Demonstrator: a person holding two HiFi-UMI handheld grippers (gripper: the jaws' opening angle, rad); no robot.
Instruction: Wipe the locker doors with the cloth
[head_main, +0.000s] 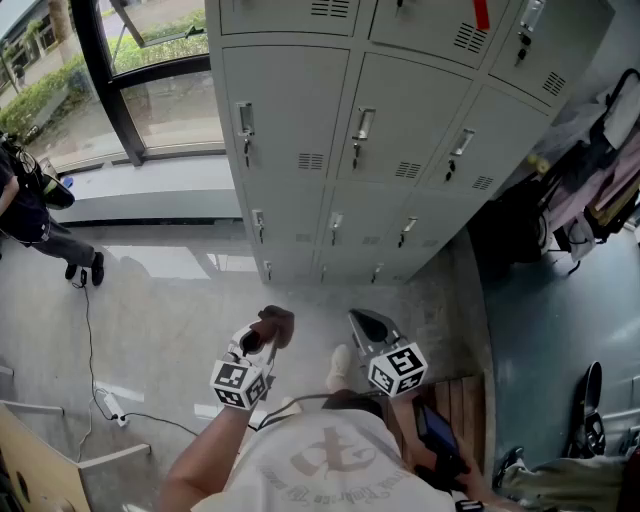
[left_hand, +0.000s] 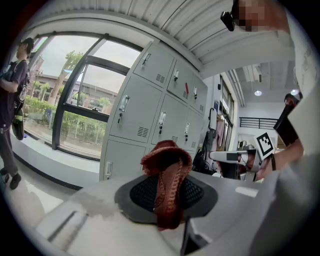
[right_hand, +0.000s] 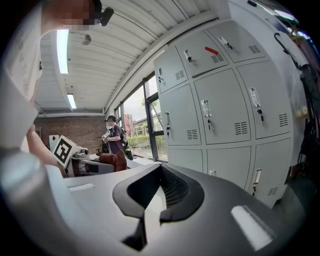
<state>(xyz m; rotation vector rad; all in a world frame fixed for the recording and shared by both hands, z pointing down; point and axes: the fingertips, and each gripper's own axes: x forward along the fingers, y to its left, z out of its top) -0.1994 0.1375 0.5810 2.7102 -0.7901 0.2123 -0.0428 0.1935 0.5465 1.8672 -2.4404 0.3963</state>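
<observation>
Grey metal locker doors (head_main: 360, 150) stand in rows ahead of me, each with a handle and vent slots; they also fill the middle of the left gripper view (left_hand: 145, 115) and the right of the right gripper view (right_hand: 225, 110). My left gripper (head_main: 266, 335) is held low, well short of the lockers, shut on a reddish-brown cloth (head_main: 276, 322). That cloth (left_hand: 167, 185) is bunched and draped over the closed jaws of the left gripper (left_hand: 167, 192). My right gripper (head_main: 372, 326) hovers beside it at the same height, shut and empty (right_hand: 159, 189).
A person (head_main: 30, 215) stands by the large window (head_main: 150, 80) at the left. A power strip and cable (head_main: 108, 405) lie on the floor. Bags and clothes (head_main: 590, 190) hang right of the lockers. A wooden slatted board (head_main: 468, 400) lies near my feet.
</observation>
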